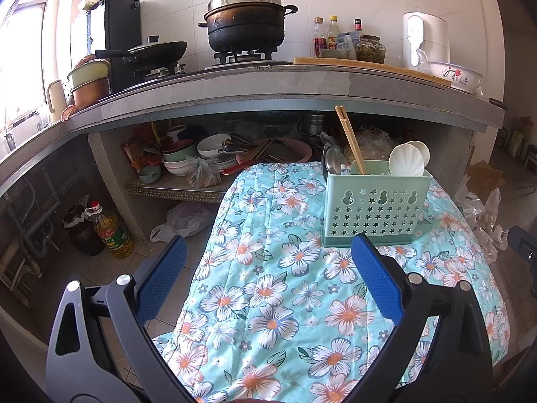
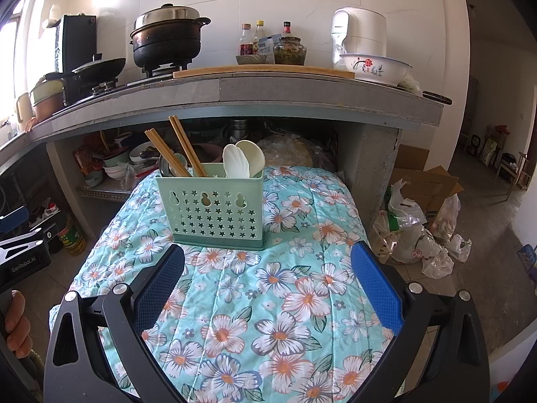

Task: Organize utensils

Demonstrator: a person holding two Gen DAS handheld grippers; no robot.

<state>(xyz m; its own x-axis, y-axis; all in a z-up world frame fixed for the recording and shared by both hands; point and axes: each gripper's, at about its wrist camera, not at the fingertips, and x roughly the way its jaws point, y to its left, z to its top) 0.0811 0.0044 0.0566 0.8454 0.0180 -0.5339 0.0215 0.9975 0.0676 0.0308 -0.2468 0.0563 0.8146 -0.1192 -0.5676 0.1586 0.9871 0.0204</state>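
A mint-green utensil holder (image 1: 374, 206) with star cut-outs stands on a table covered by a floral cloth (image 1: 268, 285). It holds wooden chopsticks (image 1: 350, 139), metal spoons (image 1: 330, 161) and white ceramic spoons (image 1: 407, 161). The holder also shows in the right wrist view (image 2: 211, 206), with two pairs of chopsticks (image 2: 186, 146) and white spoons (image 2: 243, 161). My left gripper (image 1: 268, 245) is open and empty, in front of the holder and to its left. My right gripper (image 2: 266, 252) is open and empty, just in front of the holder.
A stone counter (image 1: 268, 84) behind the table carries a black pot (image 1: 246, 20), a wok, bottles and a white cooker (image 2: 359, 37). The shelf under it holds bowls and plates (image 1: 208, 154). An oil bottle (image 1: 110, 231) and plastic bags (image 2: 416, 235) lie on the floor.
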